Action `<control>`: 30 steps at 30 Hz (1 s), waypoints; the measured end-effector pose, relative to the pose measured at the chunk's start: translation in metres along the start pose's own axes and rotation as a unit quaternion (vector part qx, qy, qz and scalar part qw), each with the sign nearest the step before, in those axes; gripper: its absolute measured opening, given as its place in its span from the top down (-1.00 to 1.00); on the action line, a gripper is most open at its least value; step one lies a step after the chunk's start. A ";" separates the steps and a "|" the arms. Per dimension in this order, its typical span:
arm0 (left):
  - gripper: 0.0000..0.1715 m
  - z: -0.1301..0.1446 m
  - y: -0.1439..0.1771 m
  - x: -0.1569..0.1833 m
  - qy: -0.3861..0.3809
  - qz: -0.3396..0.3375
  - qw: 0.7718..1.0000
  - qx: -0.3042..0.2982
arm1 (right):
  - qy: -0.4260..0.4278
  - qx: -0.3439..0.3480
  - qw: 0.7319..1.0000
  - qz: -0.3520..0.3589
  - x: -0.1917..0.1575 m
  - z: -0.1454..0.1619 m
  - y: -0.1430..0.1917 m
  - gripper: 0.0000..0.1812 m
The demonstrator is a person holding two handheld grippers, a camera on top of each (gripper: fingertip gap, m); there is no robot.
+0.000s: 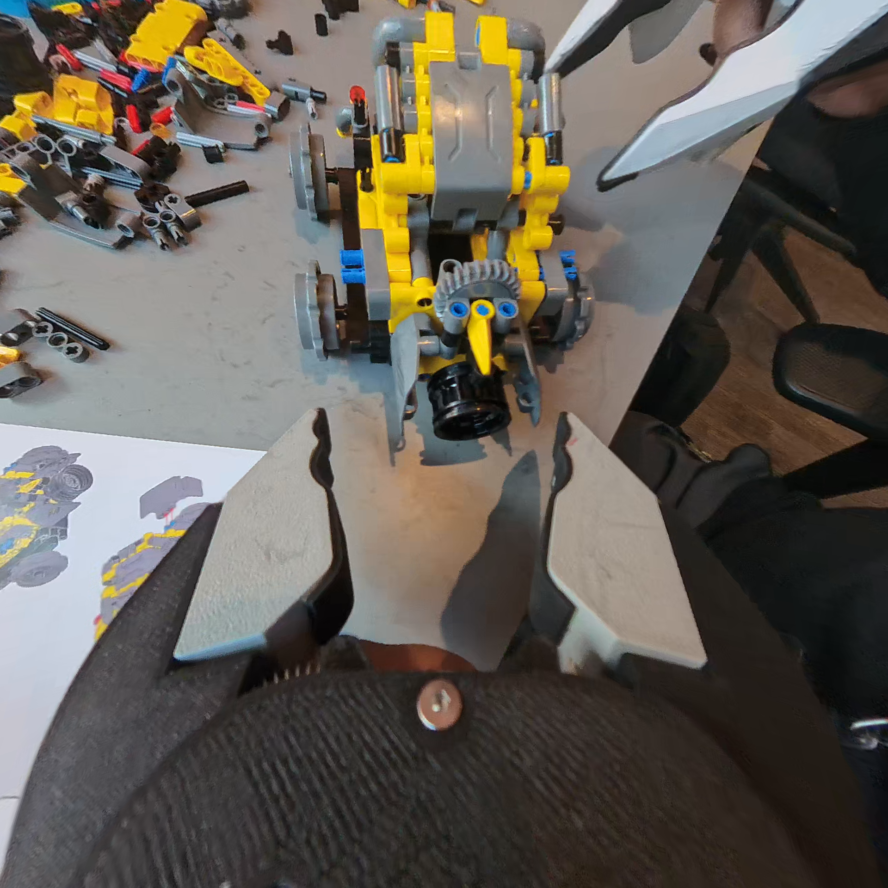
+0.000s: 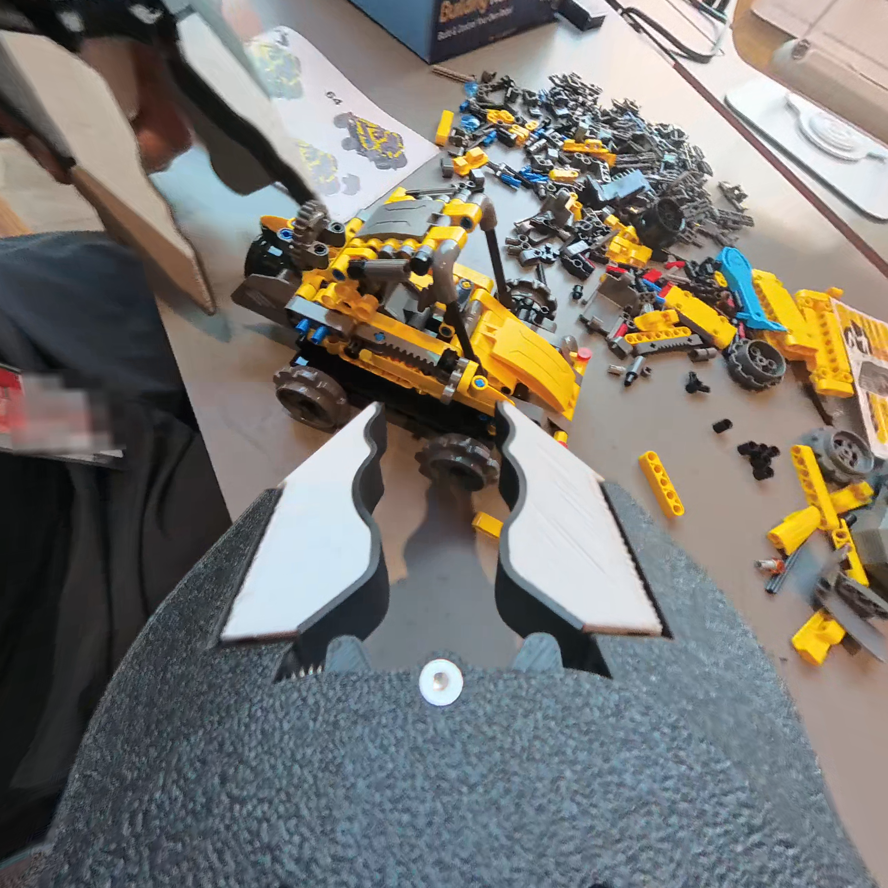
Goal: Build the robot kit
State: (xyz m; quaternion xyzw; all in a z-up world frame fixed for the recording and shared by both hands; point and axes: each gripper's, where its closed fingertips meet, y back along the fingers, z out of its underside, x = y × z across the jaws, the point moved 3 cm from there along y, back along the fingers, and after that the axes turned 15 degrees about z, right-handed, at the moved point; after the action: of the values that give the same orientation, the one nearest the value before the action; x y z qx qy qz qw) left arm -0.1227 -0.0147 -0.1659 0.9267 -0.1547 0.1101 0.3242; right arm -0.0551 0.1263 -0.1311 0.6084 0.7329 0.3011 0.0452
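A half-built yellow and grey brick vehicle [image 1: 451,202] stands on the grey table [image 1: 216,336]; it also shows in the right wrist view [image 2: 408,317]. My left gripper [image 1: 442,423] is open and empty, just short of the vehicle's black hub [image 1: 468,403] at its near end. My right gripper [image 2: 439,413] is open and empty, its tips close to the vehicle's side by a dark wheel [image 2: 456,461]. The right gripper also shows in the left wrist view [image 1: 576,125], open beside the vehicle. The left gripper also shows in the right wrist view [image 2: 192,240], blurred.
Loose yellow, grey, black, red and blue parts [image 1: 96,120] lie left of the vehicle, spread wide in the right wrist view [image 2: 648,230]. An instruction sheet [image 1: 72,528] lies near left. A dark box [image 2: 480,24] stands at the back. The table edge [image 1: 672,312] runs right, chairs [image 1: 836,375] beyond.
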 end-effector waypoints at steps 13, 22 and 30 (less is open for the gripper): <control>0.04 0.024 0.022 0.064 -0.029 -0.003 0.993 0.115 | -0.166 0.154 0.958 0.174 0.043 0.002 0.030 0.71; 0.11 0.075 0.028 0.094 -0.171 -0.047 0.978 0.105 | -0.154 0.186 0.932 0.270 0.069 0.005 0.032 0.66; 0.36 0.077 0.044 0.067 -0.162 -0.101 0.978 0.087 | -0.076 0.192 0.922 0.328 0.061 0.000 0.030 0.76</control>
State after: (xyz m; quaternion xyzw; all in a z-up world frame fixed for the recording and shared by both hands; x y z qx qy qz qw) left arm -0.0678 -0.1104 -0.1793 0.9677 -0.1002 -0.0614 0.2229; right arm -0.0450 0.1843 -0.0981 0.8328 0.5305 0.1057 -0.1179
